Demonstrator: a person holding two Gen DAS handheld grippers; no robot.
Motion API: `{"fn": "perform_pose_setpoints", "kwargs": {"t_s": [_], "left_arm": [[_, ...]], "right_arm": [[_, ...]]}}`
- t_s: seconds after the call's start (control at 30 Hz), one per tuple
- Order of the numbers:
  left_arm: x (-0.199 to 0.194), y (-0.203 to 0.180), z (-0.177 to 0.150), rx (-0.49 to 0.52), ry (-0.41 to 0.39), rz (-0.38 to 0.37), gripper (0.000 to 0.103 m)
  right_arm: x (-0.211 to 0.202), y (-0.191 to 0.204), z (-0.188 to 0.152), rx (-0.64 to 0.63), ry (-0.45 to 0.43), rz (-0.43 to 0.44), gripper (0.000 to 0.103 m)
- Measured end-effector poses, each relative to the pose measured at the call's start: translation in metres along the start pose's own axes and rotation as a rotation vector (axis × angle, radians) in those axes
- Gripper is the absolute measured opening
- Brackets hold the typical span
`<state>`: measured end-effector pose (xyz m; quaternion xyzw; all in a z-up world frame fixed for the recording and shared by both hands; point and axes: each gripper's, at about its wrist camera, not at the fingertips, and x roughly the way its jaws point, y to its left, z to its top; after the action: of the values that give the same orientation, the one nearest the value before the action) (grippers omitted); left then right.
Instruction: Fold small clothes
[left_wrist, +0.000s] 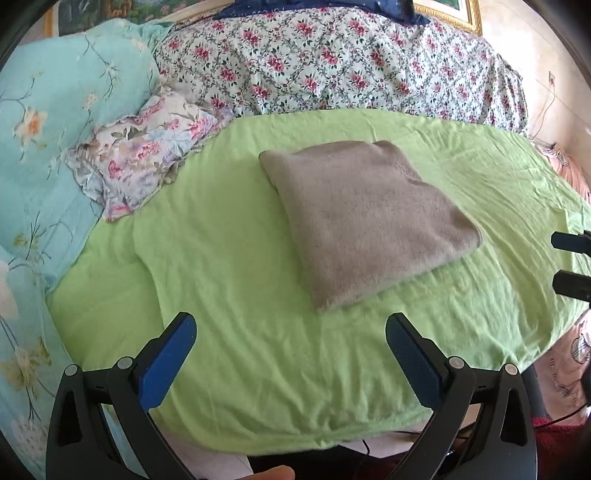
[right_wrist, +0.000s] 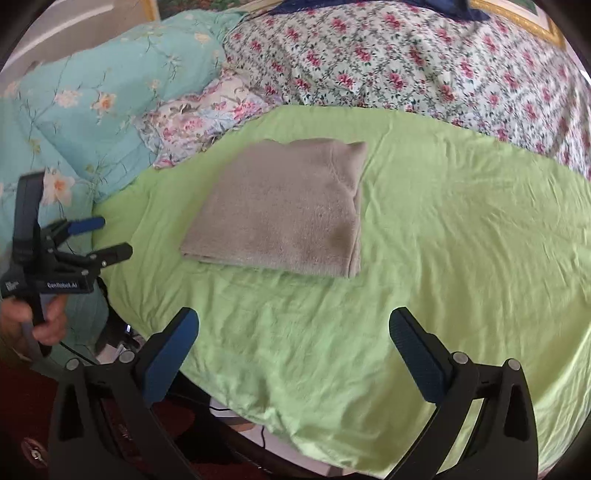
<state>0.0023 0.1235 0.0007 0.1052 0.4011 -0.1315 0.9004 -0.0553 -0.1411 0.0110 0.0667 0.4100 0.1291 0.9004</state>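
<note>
Both claws, left (left_wrist: 291, 334) and right (right_wrist: 293, 330), are gaping wide, holding nothing; reaching back in, you're risking snagging the folded cloth (left_wrist: 364, 218).

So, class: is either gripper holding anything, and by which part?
Nothing is held: left gripper and right gripper gape empty, clear of the folded grey garment.

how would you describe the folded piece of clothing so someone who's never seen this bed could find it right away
Start at the lime green sheet that covers the near part of the bed. Roughly at its middle lies the folded garment, a flat grey-beige square of fuzzy fabric. It is the only plain, unpatterned piece; the bedding behind and beside it is all floral.
</note>
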Motion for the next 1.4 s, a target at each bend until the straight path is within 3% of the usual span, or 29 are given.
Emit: {"fn": "perform_pose_setpoints", "kwargs": {"t_s": [0.37,0.77,1.4], "left_arm": [[0.062,-0.011,0.002,-0.036,0.1,-0.022,0.102],[0.066,-0.012,0.036,-0.056,0.065,0.033,0.103],[0.083,-0.016,0.065,-0.07,0.064,0.065,0.103]], "right_arm": [[0.061,0.008,0.009,-0.019,0.082,0.018,0.103],[0.078,-0.016,0.039,0.065,0.07,0.037,0.103],[0.097,-0.019,0.068,0.045,0.082,0.035,0.103]]}}
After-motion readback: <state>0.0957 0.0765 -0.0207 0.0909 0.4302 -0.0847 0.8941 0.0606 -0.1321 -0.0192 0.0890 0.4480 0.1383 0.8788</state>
